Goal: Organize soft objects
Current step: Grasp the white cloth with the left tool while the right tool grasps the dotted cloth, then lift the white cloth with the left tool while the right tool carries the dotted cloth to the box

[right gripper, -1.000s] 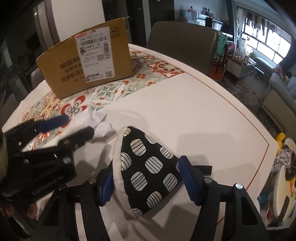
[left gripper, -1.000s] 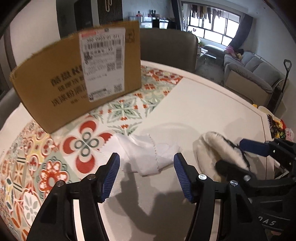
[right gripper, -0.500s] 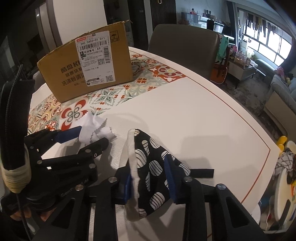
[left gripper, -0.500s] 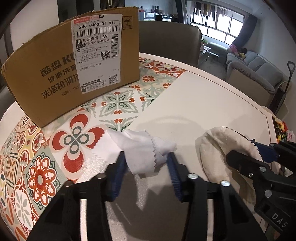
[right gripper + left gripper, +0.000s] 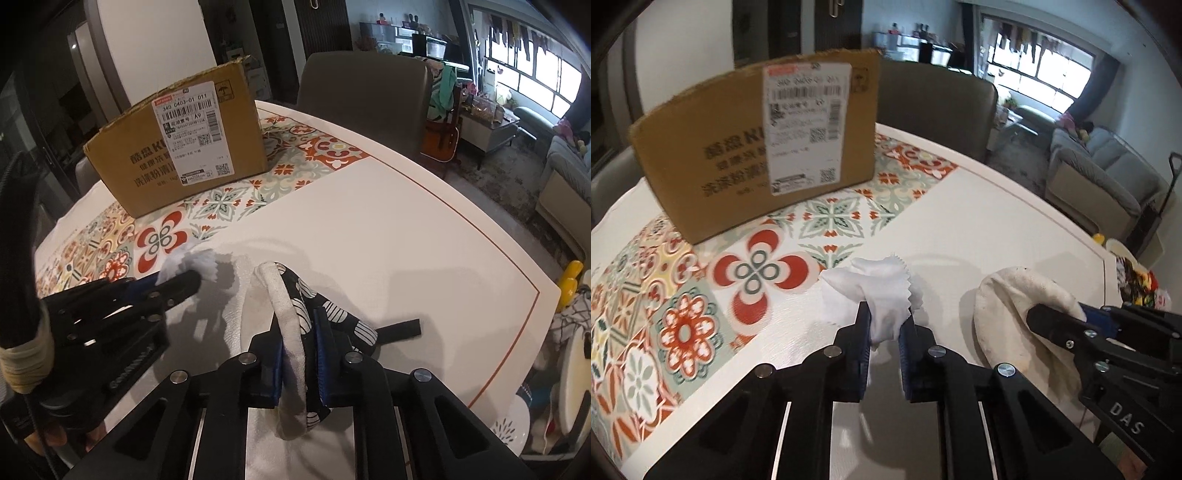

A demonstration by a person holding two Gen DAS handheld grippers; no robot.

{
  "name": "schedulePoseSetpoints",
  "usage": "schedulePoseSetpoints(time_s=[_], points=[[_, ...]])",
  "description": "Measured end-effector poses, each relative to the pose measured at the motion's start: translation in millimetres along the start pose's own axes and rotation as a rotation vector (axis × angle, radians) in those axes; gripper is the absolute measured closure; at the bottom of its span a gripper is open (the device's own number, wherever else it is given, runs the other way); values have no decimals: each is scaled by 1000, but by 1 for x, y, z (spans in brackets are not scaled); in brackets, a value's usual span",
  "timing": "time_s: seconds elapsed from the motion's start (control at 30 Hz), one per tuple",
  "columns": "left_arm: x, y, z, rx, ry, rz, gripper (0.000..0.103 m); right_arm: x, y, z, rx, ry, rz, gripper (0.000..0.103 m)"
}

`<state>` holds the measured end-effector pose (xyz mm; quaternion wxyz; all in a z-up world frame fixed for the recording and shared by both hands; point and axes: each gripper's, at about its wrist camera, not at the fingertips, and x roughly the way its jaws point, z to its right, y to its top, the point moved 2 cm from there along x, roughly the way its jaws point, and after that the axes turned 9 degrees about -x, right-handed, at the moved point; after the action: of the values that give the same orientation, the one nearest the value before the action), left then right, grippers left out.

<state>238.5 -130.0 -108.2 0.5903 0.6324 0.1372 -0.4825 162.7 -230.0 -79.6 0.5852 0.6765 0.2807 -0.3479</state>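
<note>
Change over the last second: both hand-held grippers went from jaws spread around their targets to jaws closed on them.

Left hand-held gripper (image 5: 882, 332): pads now clamped on the white cloth (image 5: 875, 291). The cloth is bunched up between the jaws, and its pinked edge stands above them. It looks raised off the counter (image 5: 979, 206) at the pinch, though I cannot tell whether all of it is clear.

Right hand-held gripper (image 5: 298, 354): clamped on the cream rim of the mitt (image 5: 314, 314). The black spotted side faces right and a loop strap trails onto the counter behind it. The mitt's lower end hangs below the jaws.

Judgement: both grasps are made, so the carry comes next, most likely to the box (image 5: 177, 147).

Room, left to right: the box stands at the far left on the patterned mat (image 5: 665, 295), its open top facing up. The white counter between the grippers and the box is bare. To the right the counter runs wide and bare to its red-lined edge, with a chair (image 5: 365, 92) behind. The two grippers sit near each other, so a simultaneous lift risks a knock; stagger them.
</note>
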Motion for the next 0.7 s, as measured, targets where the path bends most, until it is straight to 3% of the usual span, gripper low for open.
schedulePoseSetpoints(time_s=[0.7], points=[[-88, 7, 0, -91, 67, 160, 88, -46, 19, -6, -29, 91, 117, 88]])
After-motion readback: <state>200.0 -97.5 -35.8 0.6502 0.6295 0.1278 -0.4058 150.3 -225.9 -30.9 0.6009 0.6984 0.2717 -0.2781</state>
